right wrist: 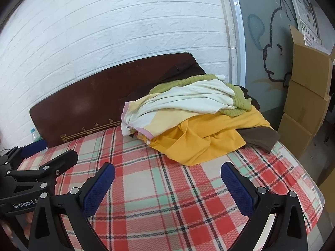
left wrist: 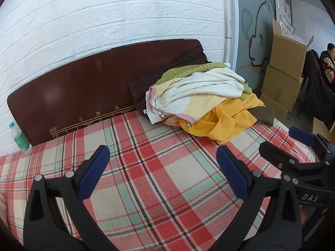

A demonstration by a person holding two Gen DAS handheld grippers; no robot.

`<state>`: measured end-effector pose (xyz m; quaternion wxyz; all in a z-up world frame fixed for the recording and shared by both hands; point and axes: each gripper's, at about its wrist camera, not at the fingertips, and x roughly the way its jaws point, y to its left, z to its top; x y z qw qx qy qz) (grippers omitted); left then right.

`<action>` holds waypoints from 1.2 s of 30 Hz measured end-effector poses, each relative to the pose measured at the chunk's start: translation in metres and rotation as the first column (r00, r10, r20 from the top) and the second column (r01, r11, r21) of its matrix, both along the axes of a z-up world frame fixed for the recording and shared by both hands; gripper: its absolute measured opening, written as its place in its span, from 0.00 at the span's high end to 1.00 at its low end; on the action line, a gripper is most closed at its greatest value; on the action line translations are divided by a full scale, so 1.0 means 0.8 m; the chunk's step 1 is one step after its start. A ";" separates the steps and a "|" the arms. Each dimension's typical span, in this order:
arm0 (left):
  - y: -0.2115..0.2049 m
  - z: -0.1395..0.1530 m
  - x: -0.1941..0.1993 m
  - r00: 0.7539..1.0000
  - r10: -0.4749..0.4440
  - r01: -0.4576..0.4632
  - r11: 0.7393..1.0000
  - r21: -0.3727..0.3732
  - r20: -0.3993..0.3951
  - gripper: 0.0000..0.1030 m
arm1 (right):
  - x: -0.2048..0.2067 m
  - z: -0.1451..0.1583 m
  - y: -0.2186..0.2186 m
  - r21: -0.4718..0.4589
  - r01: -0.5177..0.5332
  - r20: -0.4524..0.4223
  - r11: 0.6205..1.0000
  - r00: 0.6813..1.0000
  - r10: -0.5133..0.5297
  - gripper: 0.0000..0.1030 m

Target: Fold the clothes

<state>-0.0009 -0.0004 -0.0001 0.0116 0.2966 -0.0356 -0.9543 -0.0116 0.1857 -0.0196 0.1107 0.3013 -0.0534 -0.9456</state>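
Note:
A pile of unfolded clothes [left wrist: 201,100] lies at the far right of a plaid-covered bed [left wrist: 146,177]: a cream and pale-yellow garment [right wrist: 178,108] on top, a green knit [right wrist: 236,102], an orange shirt [right wrist: 201,142] and brown cloth [right wrist: 259,138] beneath. My left gripper [left wrist: 163,156] is open and empty, above the bedsheet in front of the pile. My right gripper [right wrist: 167,173] is open and empty, also short of the pile. The right gripper also shows in the left wrist view [left wrist: 286,144], and the left one in the right wrist view [right wrist: 50,150].
A dark brown headboard [left wrist: 83,92] leans on the white brick wall behind the bed. A plastic water bottle [left wrist: 18,138] stands at the far left. Stacked cardboard boxes [left wrist: 284,71] stand right of the bed. A person [left wrist: 328,62] sits at the far right.

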 end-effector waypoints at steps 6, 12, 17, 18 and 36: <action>-0.007 -0.003 -0.019 0.999 0.026 -0.026 1.000 0.013 0.030 0.01 | -0.018 0.004 0.009 -0.010 0.007 0.022 1.000 1.000 -0.006 0.00; -0.015 -0.007 -0.038 0.998 0.044 -0.046 0.998 0.048 0.046 0.01 | -0.025 0.004 0.007 0.014 0.014 0.001 1.000 1.000 -0.014 0.00; -0.023 -0.011 -0.047 0.997 0.046 -0.050 0.996 0.079 0.054 0.01 | -0.031 0.005 -0.002 0.076 0.012 0.003 0.997 1.000 -0.012 0.00; -0.025 -0.012 -0.049 0.997 0.044 -0.049 0.995 0.089 0.061 0.01 | -0.032 0.006 -0.004 0.089 0.013 -0.002 0.996 1.000 -0.013 0.00; -0.031 -0.011 -0.049 0.997 0.059 -0.064 0.993 0.099 0.052 0.01 | -0.034 0.023 -0.031 0.165 -0.022 -0.046 0.986 0.998 0.030 0.00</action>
